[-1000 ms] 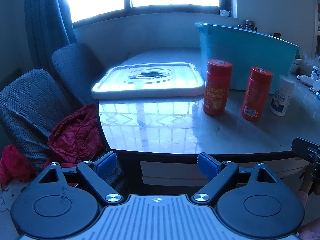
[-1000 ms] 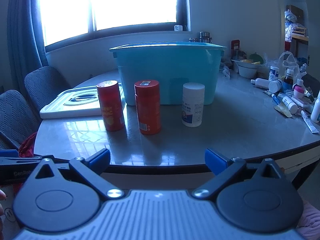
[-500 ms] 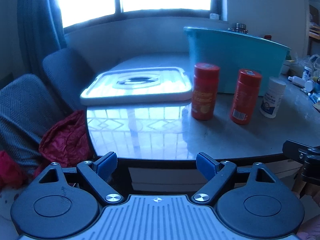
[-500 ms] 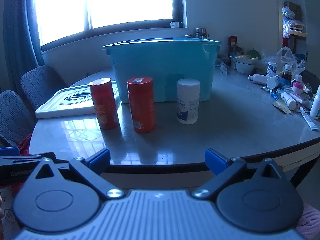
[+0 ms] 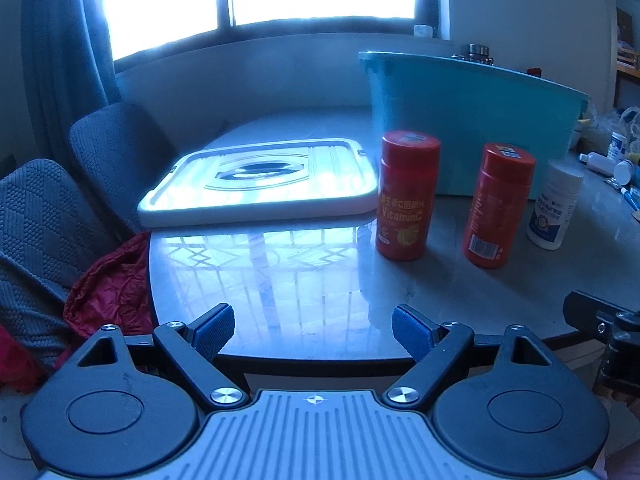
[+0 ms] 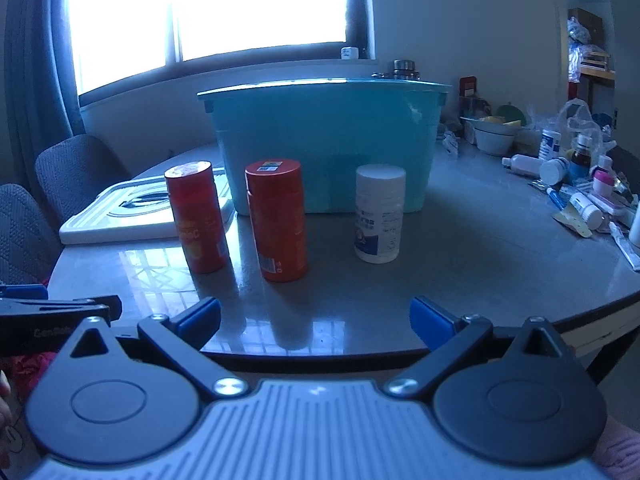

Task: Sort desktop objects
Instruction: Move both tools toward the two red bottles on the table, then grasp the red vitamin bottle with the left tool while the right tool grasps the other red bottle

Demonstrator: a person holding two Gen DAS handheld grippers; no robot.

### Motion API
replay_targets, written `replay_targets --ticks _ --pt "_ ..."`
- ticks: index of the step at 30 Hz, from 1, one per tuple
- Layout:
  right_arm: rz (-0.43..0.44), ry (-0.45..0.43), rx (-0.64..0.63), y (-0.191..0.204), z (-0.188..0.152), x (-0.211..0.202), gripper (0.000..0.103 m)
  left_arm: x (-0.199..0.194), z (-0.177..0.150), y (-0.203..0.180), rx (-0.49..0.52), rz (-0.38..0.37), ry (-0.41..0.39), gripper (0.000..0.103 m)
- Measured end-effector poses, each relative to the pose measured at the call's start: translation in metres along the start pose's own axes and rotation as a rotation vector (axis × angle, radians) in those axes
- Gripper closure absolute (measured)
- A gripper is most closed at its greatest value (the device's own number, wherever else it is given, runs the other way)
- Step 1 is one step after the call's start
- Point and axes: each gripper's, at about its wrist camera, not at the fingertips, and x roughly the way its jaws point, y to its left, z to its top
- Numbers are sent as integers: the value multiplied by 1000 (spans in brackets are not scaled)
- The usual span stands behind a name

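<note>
Two red bottles and a white one stand in a row on the round table in front of a teal bin (image 6: 328, 140). The Vitamin C bottle (image 5: 405, 196) (image 6: 198, 218) is leftmost, the second red bottle (image 5: 498, 206) (image 6: 278, 220) in the middle, the white bottle (image 5: 554, 204) (image 6: 379, 213) on the right. My left gripper (image 5: 313, 330) hovers open over the table's near edge, nothing between its fingers. My right gripper (image 6: 315, 320) is open too, short of the bottles.
The bin's white lid (image 5: 260, 182) lies flat left of the bottles. Several small bottles and tubes (image 6: 580, 196) clutter the table's right side. Grey chairs (image 5: 48, 240) with a red cloth (image 5: 108, 284) stand at the left.
Both grippers have risen and moved forward over the table edge, so the bottles look closer. Jaws stayed open; nothing on the table has moved.
</note>
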Motion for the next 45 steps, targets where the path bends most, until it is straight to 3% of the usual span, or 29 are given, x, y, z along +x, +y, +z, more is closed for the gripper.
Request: replay_targets --ticks 23,45 --pt "-16 22 3 -8 6 23 2 42 22 -17 4 3 -2 16" --pt "-51 33 -9 -22 13 33 2 78 44 -39 1 -60 -6 16"
